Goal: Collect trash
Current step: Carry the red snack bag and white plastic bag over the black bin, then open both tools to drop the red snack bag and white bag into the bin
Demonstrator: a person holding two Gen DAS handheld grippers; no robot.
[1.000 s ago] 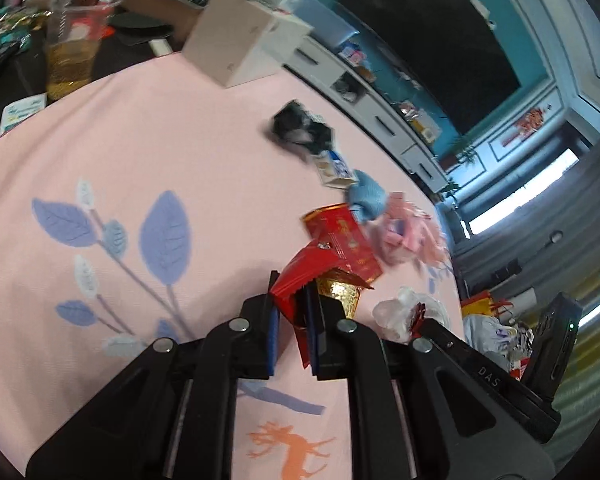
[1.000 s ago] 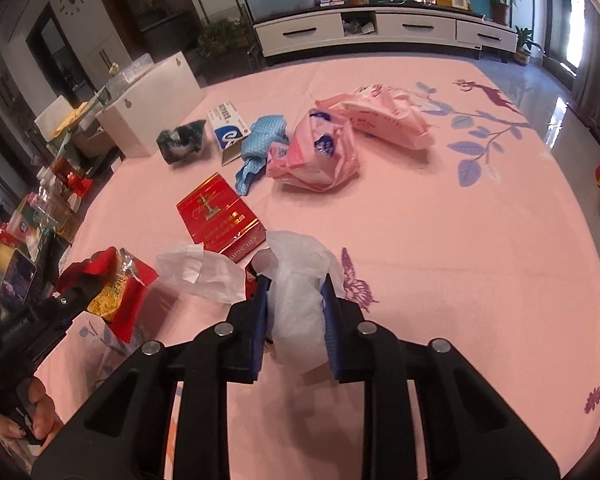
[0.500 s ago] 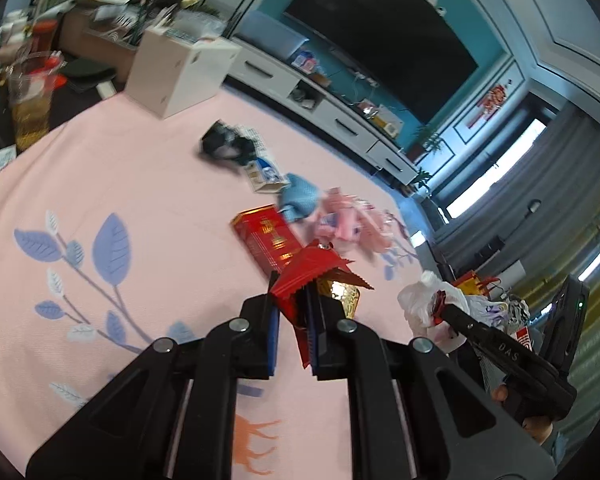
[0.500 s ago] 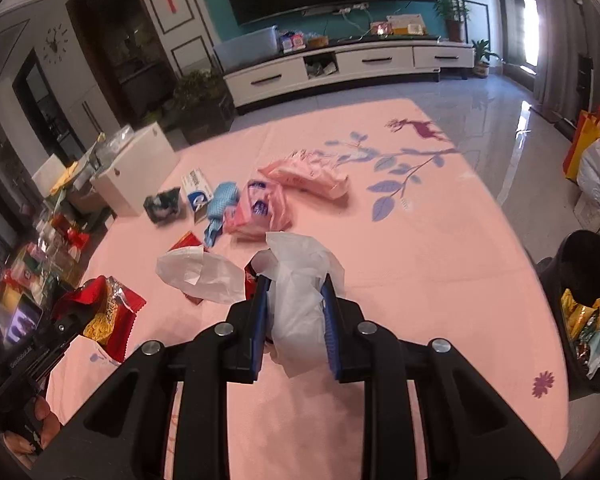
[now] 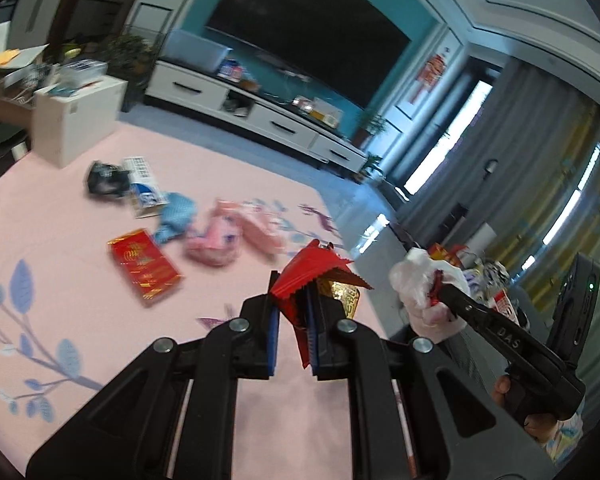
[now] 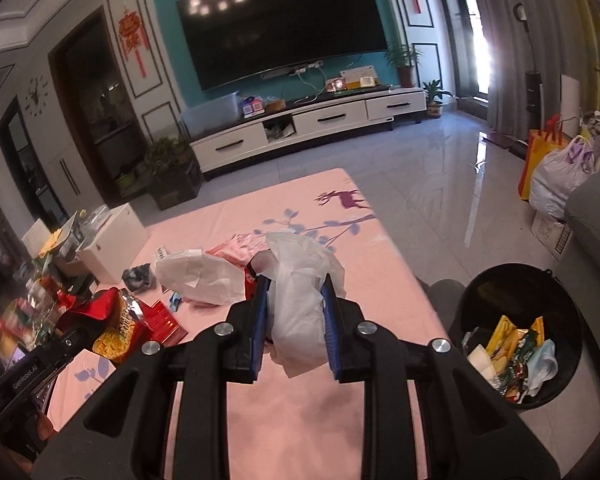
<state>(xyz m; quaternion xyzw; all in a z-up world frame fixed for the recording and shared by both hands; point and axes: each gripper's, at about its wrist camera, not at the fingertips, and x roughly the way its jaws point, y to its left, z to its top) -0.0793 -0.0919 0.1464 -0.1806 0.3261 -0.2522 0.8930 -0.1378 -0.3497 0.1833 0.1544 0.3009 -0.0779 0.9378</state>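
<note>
My left gripper (image 5: pixel 292 312) is shut on a red and gold snack wrapper (image 5: pixel 320 276), held above the pink tablecloth (image 5: pixel 60 264). My right gripper (image 6: pixel 294 312) is shut on a crumpled white plastic bag (image 6: pixel 300 280), raised over the table's right side. The right gripper with its bag also shows in the left wrist view (image 5: pixel 428 296); the left gripper's wrapper shows in the right wrist view (image 6: pixel 112 316). A black trash bin (image 6: pixel 520 332) with several wrappers stands on the floor at the lower right.
On the table lie a red packet (image 5: pixel 144 264), pink bags (image 5: pixel 228 236), a blue scrap (image 5: pixel 176 220), a blue-white carton (image 5: pixel 144 196), a dark crumpled wrapper (image 5: pixel 104 180) and a white box (image 5: pixel 76 120). Bags (image 6: pixel 560 168) stand on the floor by the curtains.
Both grippers have lifted higher and swung right with their trash. The trash bin has come closer in the right wrist view.
</note>
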